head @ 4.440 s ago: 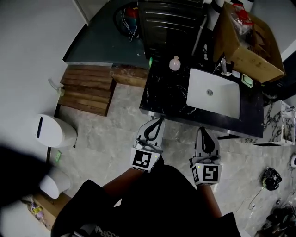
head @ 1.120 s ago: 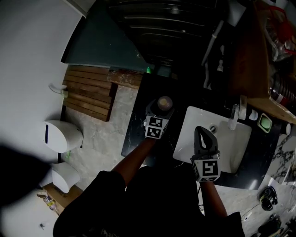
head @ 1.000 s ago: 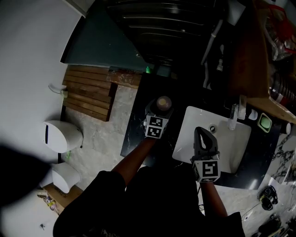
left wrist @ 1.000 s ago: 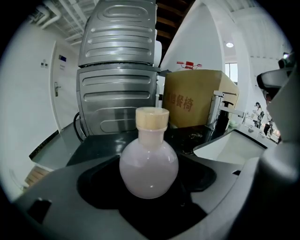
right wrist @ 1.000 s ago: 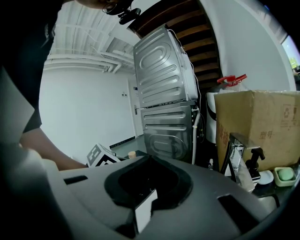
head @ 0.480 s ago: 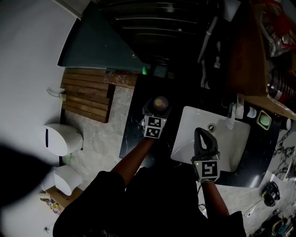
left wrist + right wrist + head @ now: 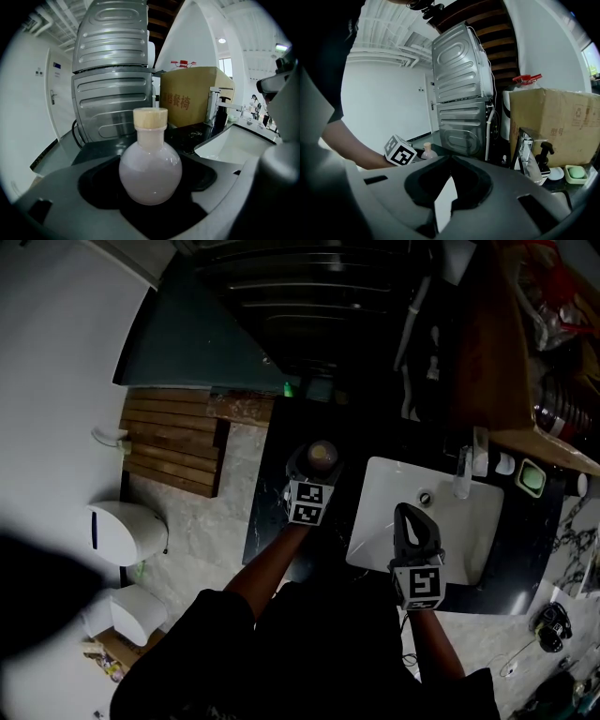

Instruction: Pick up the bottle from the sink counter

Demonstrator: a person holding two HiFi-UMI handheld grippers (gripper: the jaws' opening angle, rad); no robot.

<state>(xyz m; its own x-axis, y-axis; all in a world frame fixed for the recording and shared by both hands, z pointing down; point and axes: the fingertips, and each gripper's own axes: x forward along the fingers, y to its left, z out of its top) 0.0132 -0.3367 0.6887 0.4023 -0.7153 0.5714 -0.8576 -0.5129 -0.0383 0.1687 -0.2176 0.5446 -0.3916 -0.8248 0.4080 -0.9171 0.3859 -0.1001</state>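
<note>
Bottle (image 7: 150, 169), round, pale and cork-capped, sits upright between the left gripper's (image 7: 314, 471) jaws, which close on its belly over the dark table (image 7: 270, 514), just left of the sink (image 7: 375, 521). Right gripper (image 7: 414, 519) hangs over the sink, jaws pressed almost together on nothing, apart from the bottle.

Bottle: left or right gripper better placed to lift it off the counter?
Left. The left gripper has its jaws against both sides of the bottle. The right gripper hangs empty, jaws closed, over the sink, apart from the bottle.
</note>
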